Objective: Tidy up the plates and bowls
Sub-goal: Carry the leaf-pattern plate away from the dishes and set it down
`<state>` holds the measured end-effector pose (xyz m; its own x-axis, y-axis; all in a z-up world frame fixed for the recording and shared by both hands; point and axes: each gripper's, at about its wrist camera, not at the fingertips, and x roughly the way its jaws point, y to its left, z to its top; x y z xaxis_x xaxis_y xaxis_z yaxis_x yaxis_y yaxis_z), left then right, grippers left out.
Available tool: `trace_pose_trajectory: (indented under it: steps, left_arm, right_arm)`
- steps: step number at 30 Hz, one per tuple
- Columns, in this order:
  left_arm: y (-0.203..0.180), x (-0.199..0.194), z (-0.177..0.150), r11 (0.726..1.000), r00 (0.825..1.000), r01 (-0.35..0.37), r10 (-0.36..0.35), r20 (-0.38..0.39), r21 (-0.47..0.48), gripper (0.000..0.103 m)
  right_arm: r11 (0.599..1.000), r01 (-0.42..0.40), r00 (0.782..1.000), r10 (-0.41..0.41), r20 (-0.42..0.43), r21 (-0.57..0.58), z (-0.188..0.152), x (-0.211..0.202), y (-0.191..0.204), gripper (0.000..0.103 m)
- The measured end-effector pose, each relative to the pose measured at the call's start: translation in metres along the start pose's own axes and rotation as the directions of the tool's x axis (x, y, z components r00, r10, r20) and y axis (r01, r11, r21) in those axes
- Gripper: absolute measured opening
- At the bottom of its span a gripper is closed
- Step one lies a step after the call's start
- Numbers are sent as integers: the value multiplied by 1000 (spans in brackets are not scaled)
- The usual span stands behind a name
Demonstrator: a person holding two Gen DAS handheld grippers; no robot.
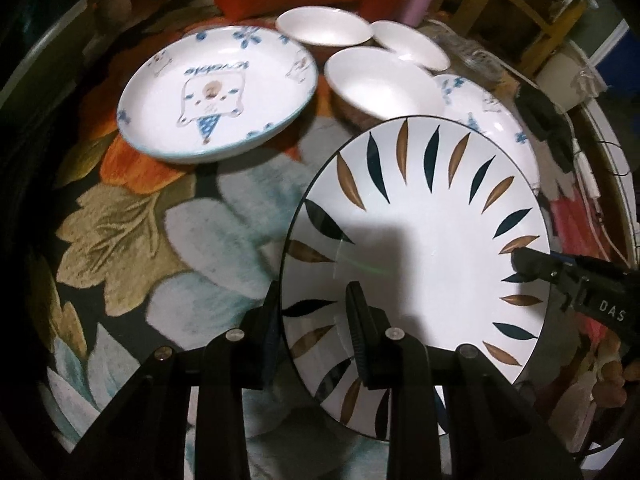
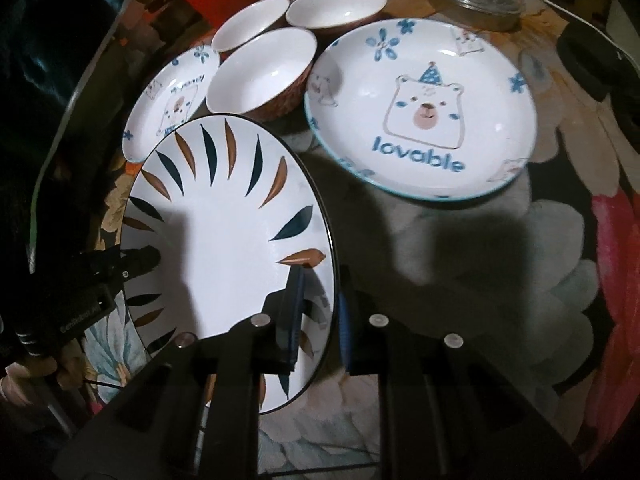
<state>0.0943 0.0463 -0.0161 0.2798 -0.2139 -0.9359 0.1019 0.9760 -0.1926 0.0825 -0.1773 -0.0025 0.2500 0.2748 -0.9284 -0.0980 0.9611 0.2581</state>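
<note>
Nearest, the left gripper (image 1: 314,320) and the right gripper (image 2: 318,316) each pinch opposite rims of the leaf-patterned plate (image 1: 420,240), tilted above the flowered tablecloth (image 1: 132,216); its near edge is hidden behind the fingers. Beyond sit a bear plate (image 2: 420,108), three white bowls (image 2: 260,76), and a second bear plate (image 2: 172,96), partly covered by the held one.
</note>
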Motion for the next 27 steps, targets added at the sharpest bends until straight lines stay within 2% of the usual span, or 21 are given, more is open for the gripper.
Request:
trace_pose_trajectory:
  steps: [7, 12, 18, 27]
  left_arm:
    - [-46, -4, 16, 996, 999, 45, -47, 22, 71, 31]
    - [-98, 1, 32, 987, 996, 78, -82, 29, 140, 31]
    - [-169, 10, 41, 960, 992, 120, -128, 15, 252, 31]
    - [-283, 44, 41, 906, 983, 183, -173, -60, 382, 31]
  right_arm:
    - [998, 30, 998, -33, 47, 59, -7, -28, -30, 16]
    - [992, 54, 995, -63, 79, 118, -16, -51, -67, 16]
    - [972, 73, 990, -98, 100, 223, -33, -79, -123, 16]
    - [904, 110, 982, -163, 95, 413, -59, -110, -224, 16]
